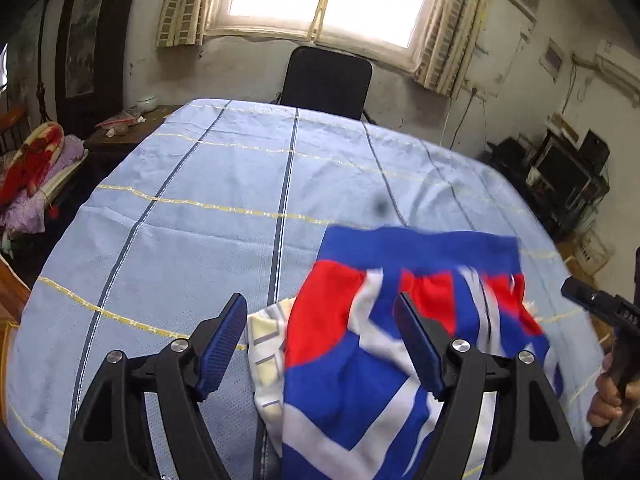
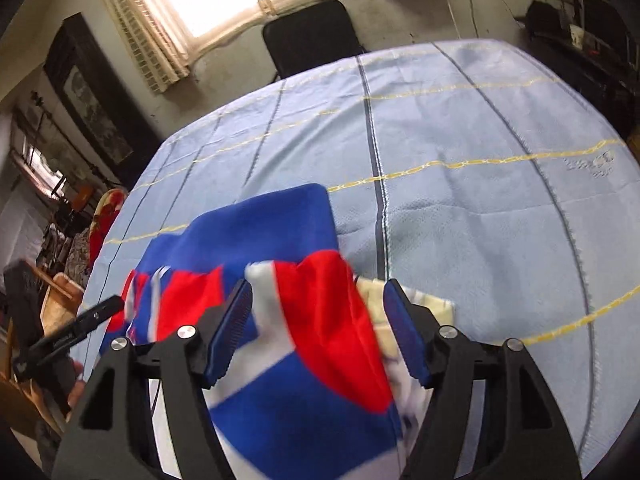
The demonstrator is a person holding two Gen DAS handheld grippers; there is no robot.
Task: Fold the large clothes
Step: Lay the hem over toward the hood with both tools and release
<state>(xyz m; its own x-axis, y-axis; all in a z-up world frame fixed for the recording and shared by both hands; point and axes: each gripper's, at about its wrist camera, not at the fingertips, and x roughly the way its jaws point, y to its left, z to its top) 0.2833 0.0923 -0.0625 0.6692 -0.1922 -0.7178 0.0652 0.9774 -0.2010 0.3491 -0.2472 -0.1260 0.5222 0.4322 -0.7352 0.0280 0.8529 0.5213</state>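
A red, white and blue garment (image 1: 360, 344) lies bunched on the near side of the desk (image 1: 180, 208), which is covered with a light blue striped cloth. A cream, patterned piece (image 1: 266, 344) shows from under its edge.

The left gripper (image 1: 320, 344) hangs above the garment's left edge with its jaws apart. Fabric is seen between them, but the pads do not press on it. The right gripper (image 2: 316, 332) stands over the garment's right part, jaws also apart, with red and white cloth between them and nothing clamped. In the left wrist view the right gripper shows at the right border, gripped by a hand (image 1: 612, 396).

The far blue edge (image 2: 276, 216) looks straight, like a finished fold. The near part is rumpled and blurred, so I judge the folding to be partway done, with the near cloth left to smooth and fold.
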